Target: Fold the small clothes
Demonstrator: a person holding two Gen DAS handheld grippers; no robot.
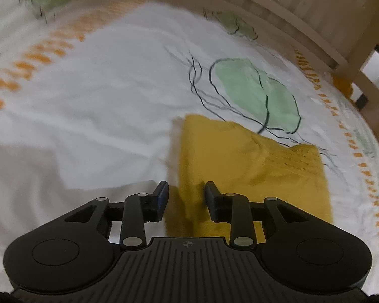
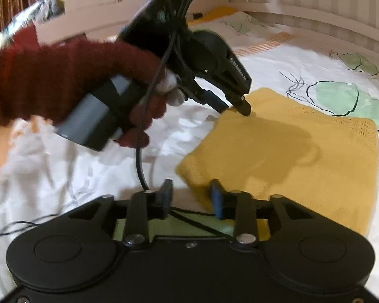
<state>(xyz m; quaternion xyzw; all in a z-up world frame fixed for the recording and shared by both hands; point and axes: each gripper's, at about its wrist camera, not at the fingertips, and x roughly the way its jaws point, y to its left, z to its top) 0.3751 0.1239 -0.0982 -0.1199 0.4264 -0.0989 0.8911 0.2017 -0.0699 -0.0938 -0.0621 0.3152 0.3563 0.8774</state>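
A small mustard-yellow knitted garment lies folded into a rough square on the white bedspread; it also shows in the right wrist view. My left gripper is open and empty, just above the garment's near left edge. In the right wrist view the left gripper hovers over the garment's far left corner, held by a hand in a dark red sleeve. My right gripper is open and empty at the garment's near left corner.
The bedspread has green leaf prints and an orange dashed border. A pale slatted wooden bed frame runs along the far side. A black cable hangs from the left gripper across the bed.
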